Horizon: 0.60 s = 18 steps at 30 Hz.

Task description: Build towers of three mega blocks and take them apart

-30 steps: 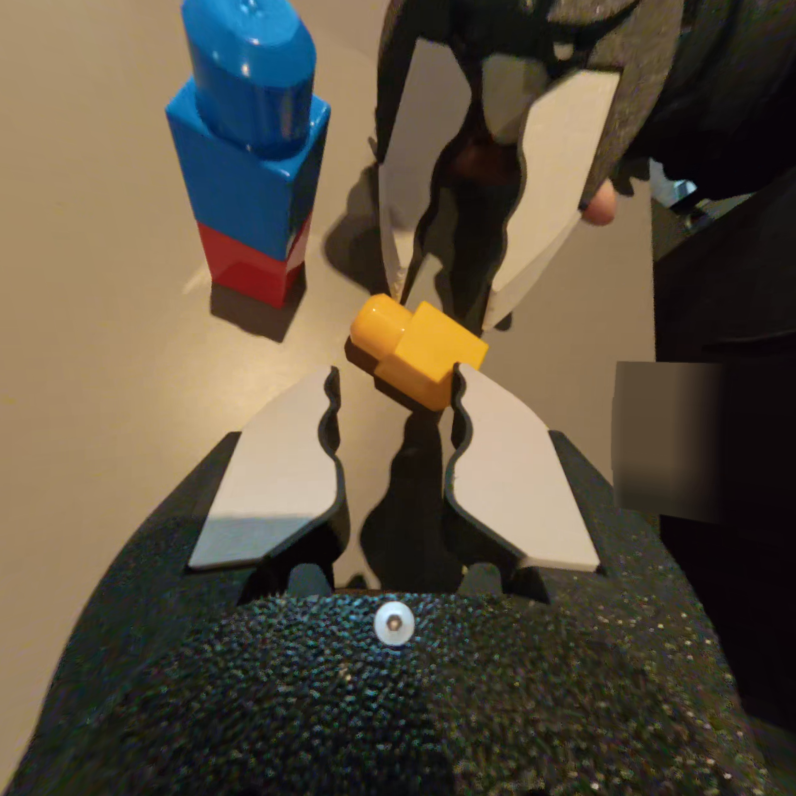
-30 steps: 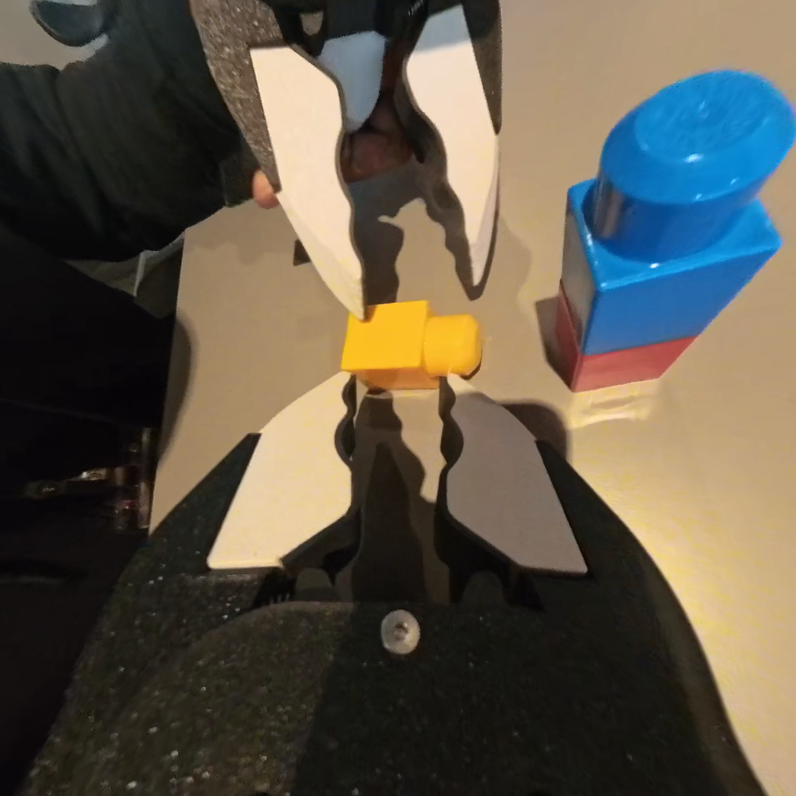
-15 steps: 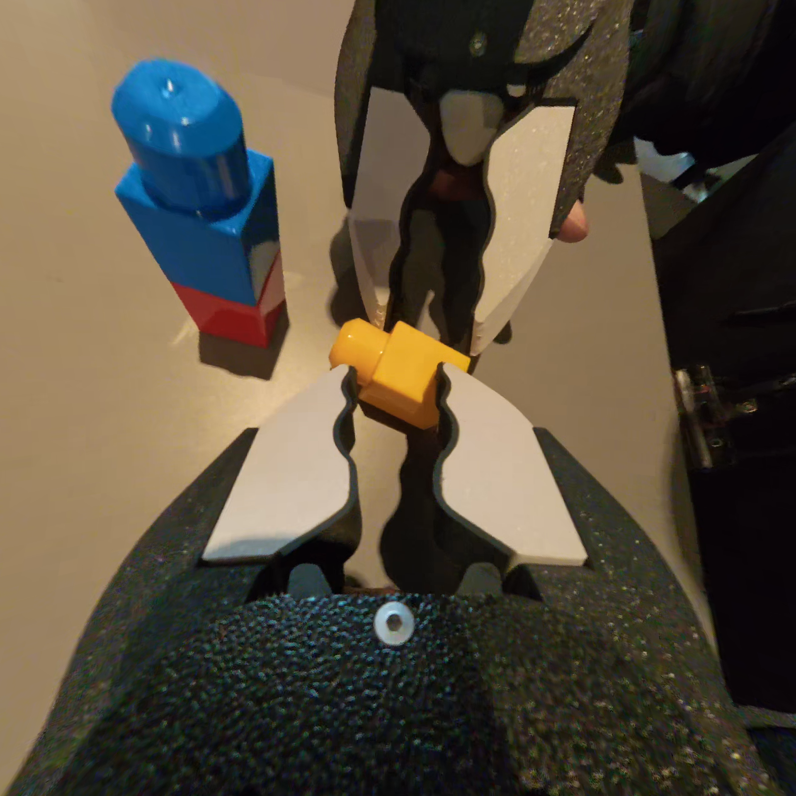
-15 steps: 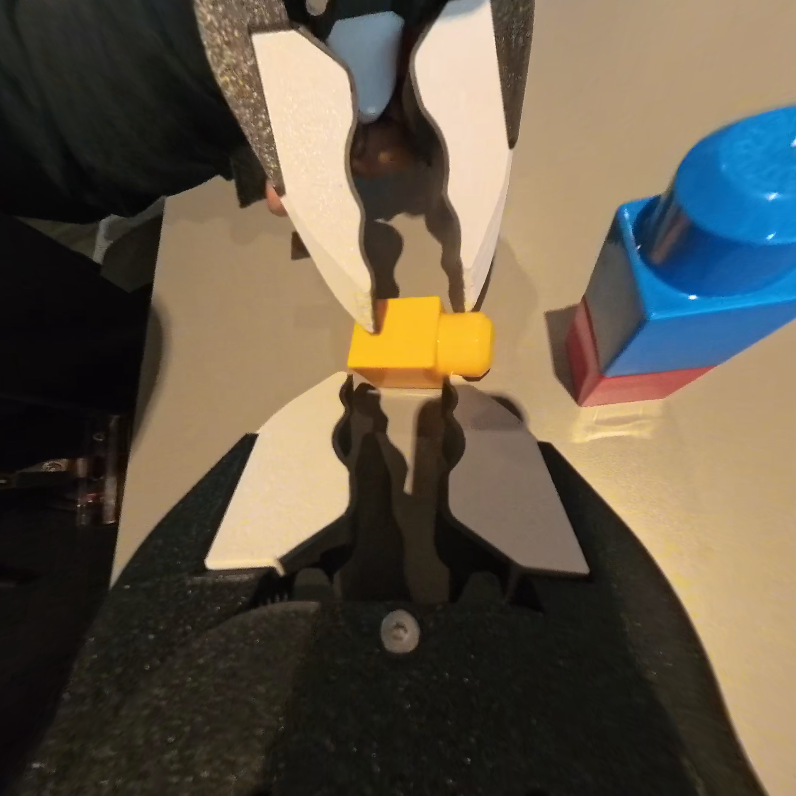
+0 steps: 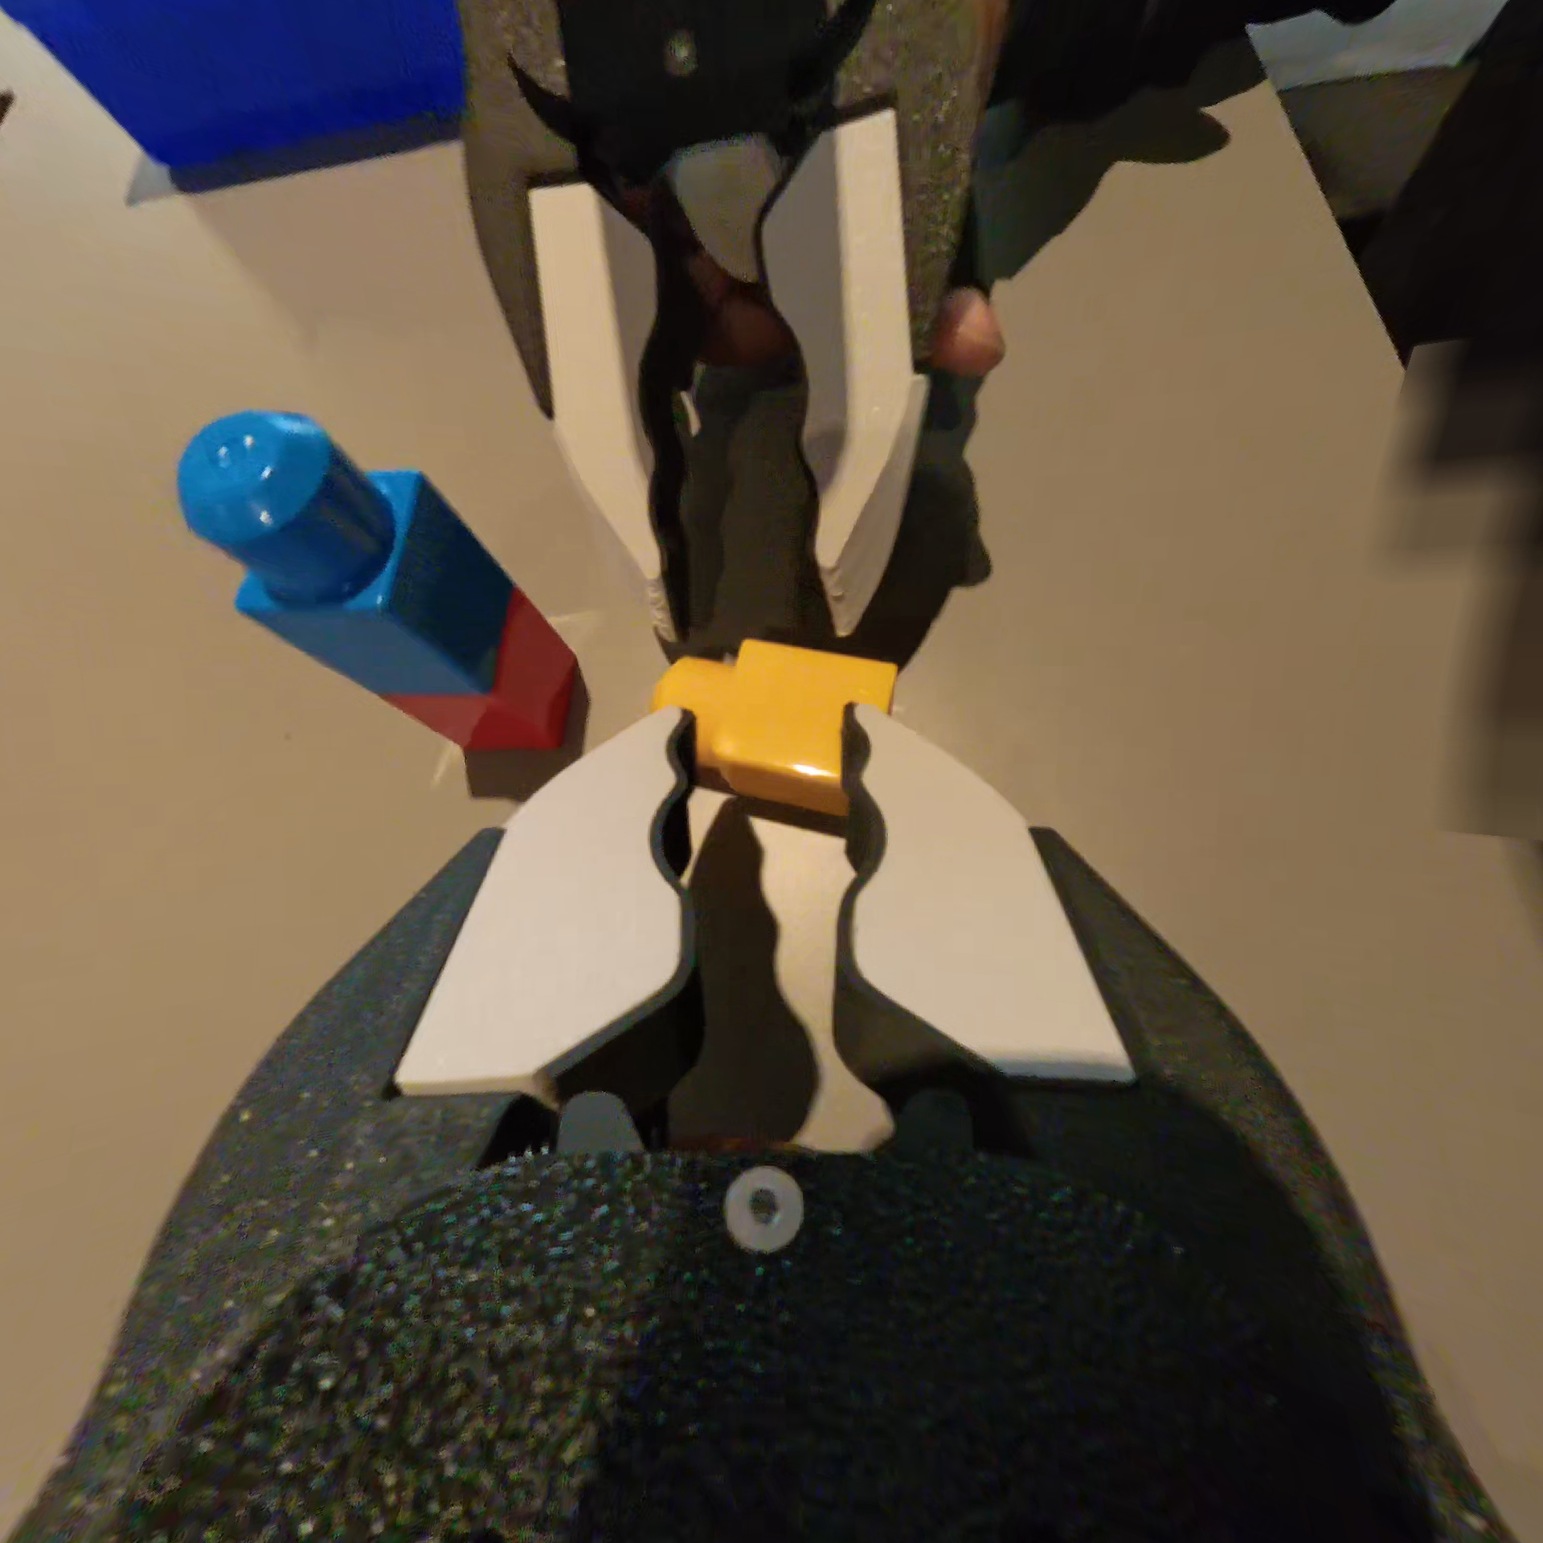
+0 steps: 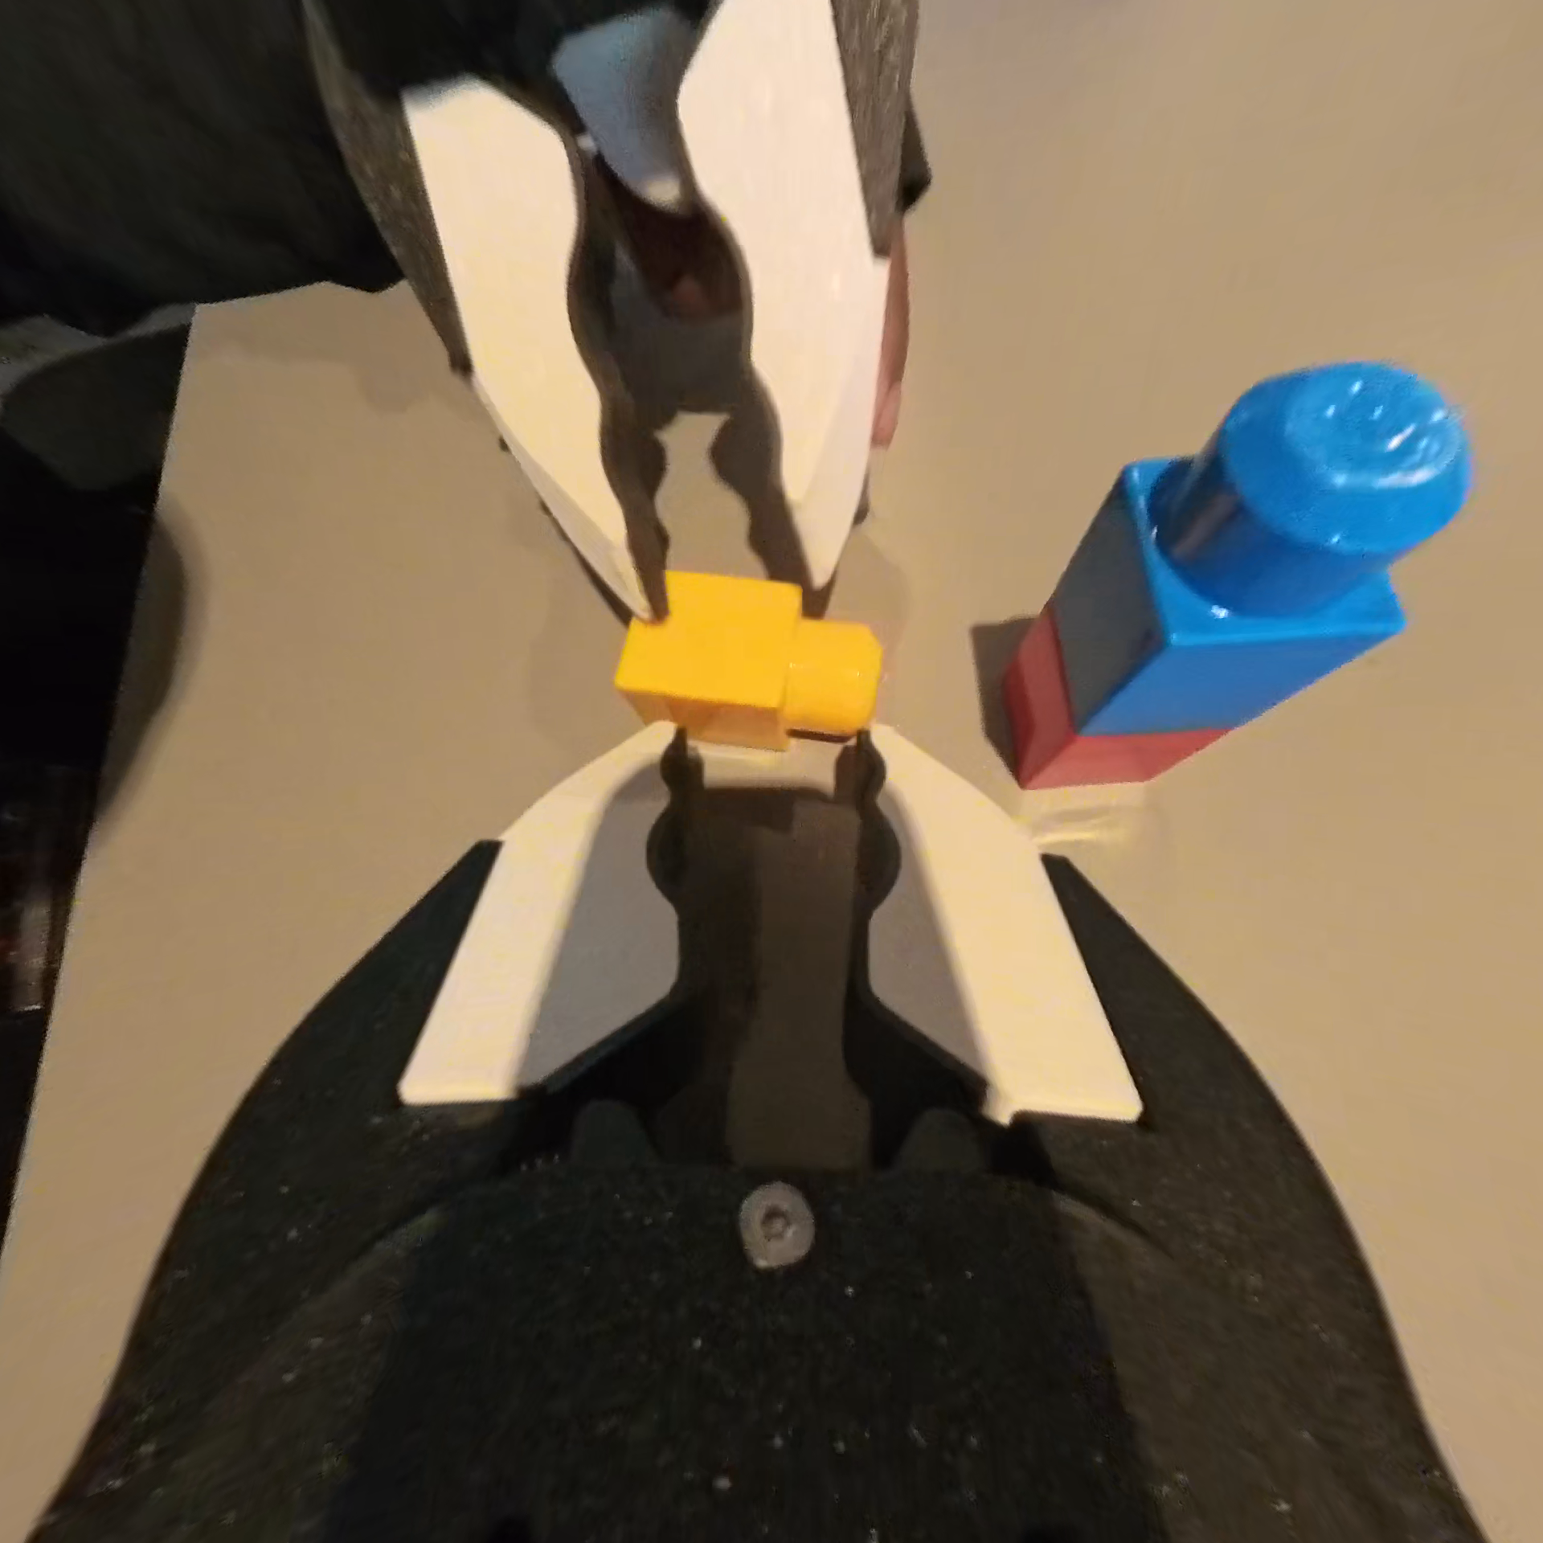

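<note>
Left tongs (image 5: 764, 735): gripping yellow block (image 5: 781, 726) on its side.
Right tongs (image 6: 768, 739): open, tips beside it.
Blue-red stack (image 6: 1211, 618): nearby on counter (image 6: 1252, 1002).

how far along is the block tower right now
Done: a glossy blue plastic block sits on a red plastic block, two high. In hand: the yellow plastic block lies on its side on the beige tabletop, between the left tongs. The right tongs are open beside it. Left: standing it on top.

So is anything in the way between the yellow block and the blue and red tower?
Nothing visible. Bare table separates the yellow block, lying sideways between both grippers, from the blue block stacked on the red block.
</note>
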{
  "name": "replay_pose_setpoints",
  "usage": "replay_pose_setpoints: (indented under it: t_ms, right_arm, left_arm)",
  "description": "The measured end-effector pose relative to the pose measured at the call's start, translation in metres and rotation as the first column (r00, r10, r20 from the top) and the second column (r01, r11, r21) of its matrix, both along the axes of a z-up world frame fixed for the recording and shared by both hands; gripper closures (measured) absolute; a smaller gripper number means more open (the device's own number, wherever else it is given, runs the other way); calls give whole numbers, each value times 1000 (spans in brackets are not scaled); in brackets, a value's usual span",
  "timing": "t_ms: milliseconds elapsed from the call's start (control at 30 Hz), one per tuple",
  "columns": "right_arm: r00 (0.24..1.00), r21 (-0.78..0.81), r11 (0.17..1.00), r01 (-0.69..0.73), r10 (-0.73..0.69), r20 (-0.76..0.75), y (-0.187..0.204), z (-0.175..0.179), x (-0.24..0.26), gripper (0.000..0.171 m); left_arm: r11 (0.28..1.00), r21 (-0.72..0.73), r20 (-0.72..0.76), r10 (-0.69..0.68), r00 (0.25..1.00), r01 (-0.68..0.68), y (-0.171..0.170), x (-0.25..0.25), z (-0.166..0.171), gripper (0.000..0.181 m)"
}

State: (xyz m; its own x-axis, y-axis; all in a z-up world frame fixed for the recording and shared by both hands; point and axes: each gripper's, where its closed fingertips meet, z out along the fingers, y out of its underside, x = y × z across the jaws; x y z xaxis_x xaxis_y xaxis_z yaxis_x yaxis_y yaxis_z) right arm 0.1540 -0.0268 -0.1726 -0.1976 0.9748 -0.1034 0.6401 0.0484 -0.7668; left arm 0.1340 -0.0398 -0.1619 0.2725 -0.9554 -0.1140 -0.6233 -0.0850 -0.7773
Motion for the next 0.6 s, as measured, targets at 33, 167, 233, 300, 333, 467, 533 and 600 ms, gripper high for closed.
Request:
replay_pose_setpoints:
  t_ms: [33, 167, 233, 300, 333, 467, 533, 600]
  right_arm:
    - [1000, -12, 1000, 1, -1, 14, 0, -3, 0, 130]
    - [999, -1, 1000, 6, -6, 39, 0, -8, 0, 128]
    - [998, 3, 1000, 16, -16, 52, 0, -10, -1, 128]
    - [998, 7, 1000, 20, -21, 67, 0, -13, -1, 129]
    - [997, 11, 1000, 21, -22, 74, 0, -14, -1, 129]
    - [995, 10, 1000, 15, -16, 103, -2, -18, 1, 128]
    - [994, -36, 999, 12, -8, 106, -6, -17, 2, 128]
    - [994, -111, 994, 11, 0, 106, -11, -13, 2, 127]
  left_arm:
    - [999, -32, 8, 10, 1000, -9, 0, -3, -1, 143]
    - [988, -154, 44, 29, 999, -22, -5, -7, -4, 133]
    - [978, -208, 62, 48, 997, -35, -5, -5, -6, 133]
    - [962, -268, 75, 67, 995, -44, -5, -2, -7, 135]
    - [955, -293, 81, 70, 994, -43, -7, -1, -8, 135]
    - [926, -374, 99, 94, 991, -51, -9, 3, -10, 136]
    - [905, -422, 101, 107, 989, -55, -11, 4, -11, 136]
    - [885, -464, 103, 108, 989, -48, -14, 5, -12, 136]
